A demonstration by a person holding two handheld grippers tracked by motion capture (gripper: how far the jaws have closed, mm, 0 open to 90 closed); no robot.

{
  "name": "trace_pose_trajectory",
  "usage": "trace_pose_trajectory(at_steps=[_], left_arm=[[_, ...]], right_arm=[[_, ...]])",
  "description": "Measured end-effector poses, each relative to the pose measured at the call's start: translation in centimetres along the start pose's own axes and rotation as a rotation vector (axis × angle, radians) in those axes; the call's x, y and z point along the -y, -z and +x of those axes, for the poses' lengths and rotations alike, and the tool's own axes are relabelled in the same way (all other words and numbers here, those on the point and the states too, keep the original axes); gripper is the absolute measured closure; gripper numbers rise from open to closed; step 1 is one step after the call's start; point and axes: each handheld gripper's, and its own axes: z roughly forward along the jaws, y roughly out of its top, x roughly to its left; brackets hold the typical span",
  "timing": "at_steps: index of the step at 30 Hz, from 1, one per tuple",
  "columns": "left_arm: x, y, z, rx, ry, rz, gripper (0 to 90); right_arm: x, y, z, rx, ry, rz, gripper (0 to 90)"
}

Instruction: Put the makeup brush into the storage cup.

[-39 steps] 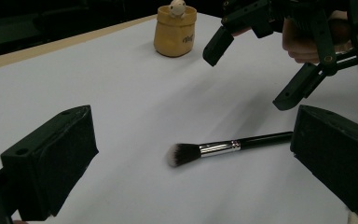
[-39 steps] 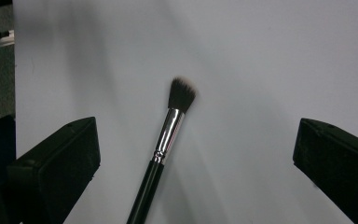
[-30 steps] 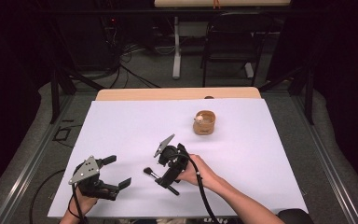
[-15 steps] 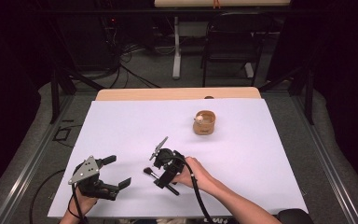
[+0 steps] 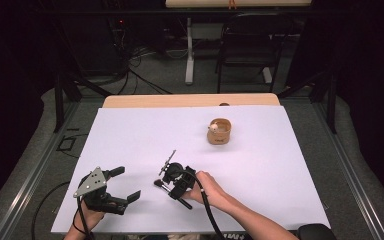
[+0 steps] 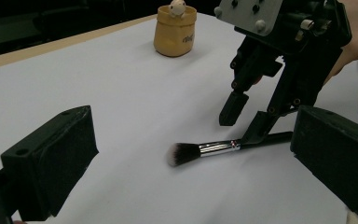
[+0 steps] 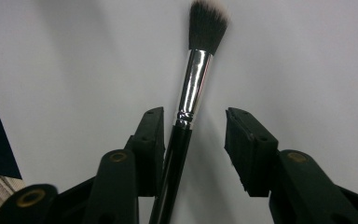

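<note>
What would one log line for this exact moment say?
right gripper: fingers just closing around makeup brush, one side not touching | brush lies flat on white table | left gripper: open, idle

Recording lab or studio, white-covered table (image 5: 280, 165) lit under a fixed overhead camera, black curtains (image 5: 365, 75) around it, cables (image 5: 140, 60) strewn on grey carpet, desk legs (image 5: 189, 50) and black chair (image 5: 245, 45) behind, aluminium rails (image 5: 360, 185) on both sides
</note>
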Motion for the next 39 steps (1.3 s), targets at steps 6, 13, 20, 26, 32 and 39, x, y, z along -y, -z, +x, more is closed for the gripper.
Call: trace_pose_trajectory(at_steps=[6,13,20,26,32,39], left_arm=[[0.0,0.0,0.0,-0.006,0.001,0.001,0.2],[0.0,0.0,0.0,-0.006,-0.003,0.004,0.2],[0.0,0.0,0.0,0.005,-0.004,0.006,0.2],[0.0,0.1,-0.1,-0.010,-0.005,0.006,0.2],[0.0,0.0,0.0,0.003,-0.002,0.002,0.2],[0.0,-0.1,0.0,0.004,-0.003,0.003,0.2]], right_arm=[[-0.1,-0.4,0.0,-0.003,-0.005,0.024,65.3],[-0.4,-0.9,0.4,-0.004,0.006,0.050,72.8],[-0.3,-1.2,0.6,0.019,0.015,0.065,77.4],[-0.3,-1.2,0.6,0.022,0.036,0.062,77.9],[0.0,-0.3,-0.2,-0.019,0.015,-0.001,78.0],[0.6,1.1,-0.9,-0.027,-0.011,-0.063,78.0]])
